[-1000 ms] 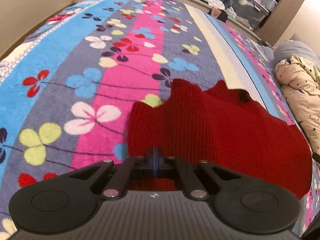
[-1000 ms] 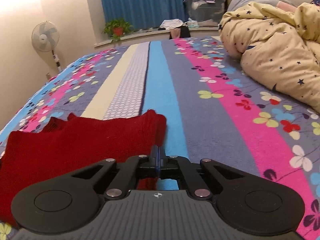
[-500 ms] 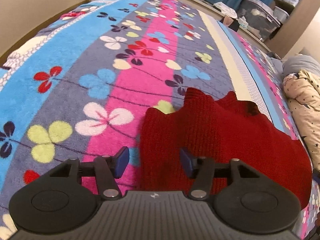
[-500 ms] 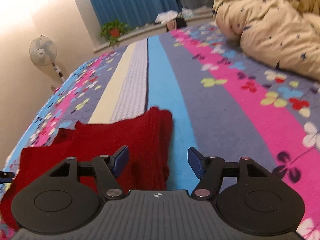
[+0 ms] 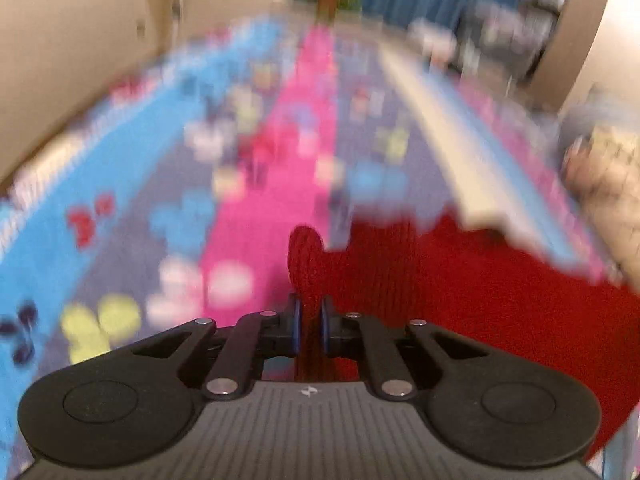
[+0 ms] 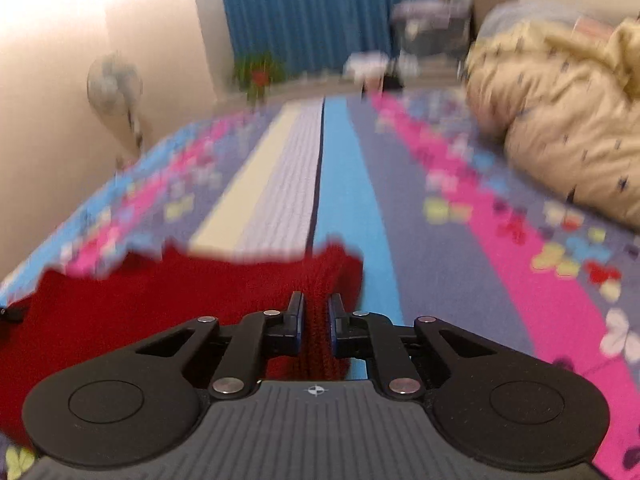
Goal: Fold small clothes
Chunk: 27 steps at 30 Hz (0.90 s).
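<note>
A red knitted garment (image 5: 460, 280) lies on a flowered bedspread (image 5: 160, 208). Left tongs (image 5: 309, 322) and right tongs (image 6: 316, 320) have just closed, each pinching a raised fold of its near edge.

I see one red knitted garment (image 5: 460, 280) spread on the bed, its ribbed near edge bunched up at six o'clock in both wrist views, one corner (image 6: 320, 280) pinched upright, its far edge ragged and blurred at twelve
</note>
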Motion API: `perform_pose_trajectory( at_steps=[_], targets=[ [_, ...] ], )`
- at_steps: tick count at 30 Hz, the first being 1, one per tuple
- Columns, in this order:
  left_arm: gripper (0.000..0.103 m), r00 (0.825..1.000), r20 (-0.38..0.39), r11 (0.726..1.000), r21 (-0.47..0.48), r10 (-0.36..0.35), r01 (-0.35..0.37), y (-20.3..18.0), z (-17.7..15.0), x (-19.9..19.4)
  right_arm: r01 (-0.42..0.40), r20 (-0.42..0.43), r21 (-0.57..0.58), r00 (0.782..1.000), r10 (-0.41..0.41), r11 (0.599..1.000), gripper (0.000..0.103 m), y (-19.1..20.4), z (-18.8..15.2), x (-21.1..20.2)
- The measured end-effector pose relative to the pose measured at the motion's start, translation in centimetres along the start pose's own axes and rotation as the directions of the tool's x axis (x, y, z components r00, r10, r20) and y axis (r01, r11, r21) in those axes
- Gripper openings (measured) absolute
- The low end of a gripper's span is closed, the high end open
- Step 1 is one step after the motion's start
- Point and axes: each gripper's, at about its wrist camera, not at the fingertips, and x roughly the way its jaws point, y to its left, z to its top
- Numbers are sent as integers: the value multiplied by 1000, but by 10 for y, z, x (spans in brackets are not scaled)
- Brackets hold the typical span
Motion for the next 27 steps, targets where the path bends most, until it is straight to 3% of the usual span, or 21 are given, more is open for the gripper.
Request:
perform_pose_trajectory(
  at_steps=[3,5,7,9,11,12,15,17,19,21,23,25,27],
  targets=[
    [10,974,226,999,25,-24,19,-7,9,-30,-12,221,-34,975,20,999,11,7,8,-26],
    [10,964,266,998,47,26,-40,-12,9,-29,67,267,-54,962,-50,996,11,10,9,-26],
    [10,983,173,998,19,57,-61,-6,9,-8,72,194,-13,979,-68,997,11,0,10,-9],
    [10,997,8,997,-28,77,-77,4,3,24,94,11,-15,996,-94,995,12,-8,5,24],
    [11,988,-125,992,-80,87,-98,12,-7,49,135,-189,-57,971,-144,989,12,-11,-10,58],
    [11,984,-151,990,-91,89,-104,13,-10,54,147,-232,-70,960,-159,987,12,-10,-15,66],
    [15,985,-145,993,-70,89,-100,11,-9,50,147,-232,-74,959,-160,986,13,-7,-14,64],
    [43,988,-135,992,-84,79,-91,12,-7,40,155,-239,-19,959,-155,988,19,-12,-13,60],
    [46,994,-84,994,-73,73,-80,9,-6,22,164,-224,31,963,-153,986,28,-18,-11,55],
    [46,999,-31,999,-26,41,-42,4,-4,4,149,-201,65,970,-134,987,28,-20,-9,43],
    [46,998,-4,998,12,-58,58,-6,-7,-11,109,-184,76,978,-94,991,30,-18,-11,31],
    [46,983,-43,983,50,-177,179,-16,-18,-15,54,-235,44,971,-42,998,29,-15,-19,31],
    [48,962,-183,965,131,-201,227,-30,-36,-1,82,-308,-1,948,-78,997,26,-17,-30,41]
  ],
)
